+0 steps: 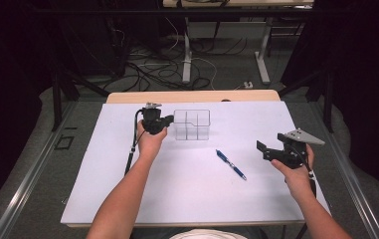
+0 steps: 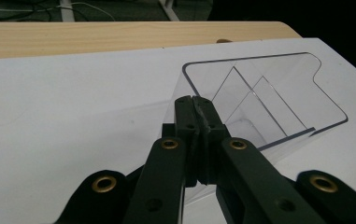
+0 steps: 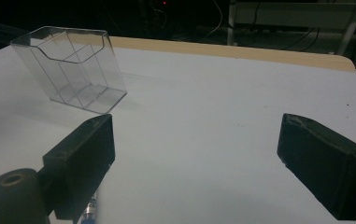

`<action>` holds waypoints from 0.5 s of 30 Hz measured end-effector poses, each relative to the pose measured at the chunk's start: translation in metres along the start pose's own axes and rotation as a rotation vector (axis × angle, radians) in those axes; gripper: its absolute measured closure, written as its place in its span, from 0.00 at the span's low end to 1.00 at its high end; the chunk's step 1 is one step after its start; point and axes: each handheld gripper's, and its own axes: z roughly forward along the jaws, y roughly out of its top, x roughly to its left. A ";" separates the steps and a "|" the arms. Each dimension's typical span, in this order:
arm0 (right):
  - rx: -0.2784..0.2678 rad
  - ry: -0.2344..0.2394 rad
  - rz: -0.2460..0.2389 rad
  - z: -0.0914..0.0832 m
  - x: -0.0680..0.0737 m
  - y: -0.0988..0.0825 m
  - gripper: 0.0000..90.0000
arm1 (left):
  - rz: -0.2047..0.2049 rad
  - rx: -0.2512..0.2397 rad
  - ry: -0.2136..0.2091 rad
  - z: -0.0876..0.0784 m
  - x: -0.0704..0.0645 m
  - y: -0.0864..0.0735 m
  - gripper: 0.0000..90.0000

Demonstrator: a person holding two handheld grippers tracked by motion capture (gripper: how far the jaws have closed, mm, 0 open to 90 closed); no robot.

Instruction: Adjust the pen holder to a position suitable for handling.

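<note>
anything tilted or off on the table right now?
Yes: the clear plastic compartment holder is tipped, leaning rather than flat on the white table sheet. The left gripper is shut on its wall. The blue pen lies loose; the right gripper is open.

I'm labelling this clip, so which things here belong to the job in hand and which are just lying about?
In the job:
- clear divided holder, its wall pinched by the shut left hand-held gripper
- blue pen, near the open right hand-held gripper

Lying about:
- cables on the floor
- table legs

Lab: floor cables (image 1: pixel 152 67), desk legs (image 1: pixel 187 55), white-covered table (image 1: pixel 127 189), dark surroundings.
</note>
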 end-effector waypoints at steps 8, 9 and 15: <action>-0.001 0.003 -0.007 0.001 0.000 0.000 0.13 | -0.001 0.002 -0.011 -0.003 -0.001 -0.004 1.00; -0.008 0.002 -0.004 0.001 0.000 0.000 0.13 | -0.002 0.001 -0.017 -0.003 -0.001 -0.005 1.00; -0.003 0.006 -0.001 0.001 0.001 0.000 0.13 | -0.001 0.004 -0.020 -0.003 -0.003 -0.005 1.00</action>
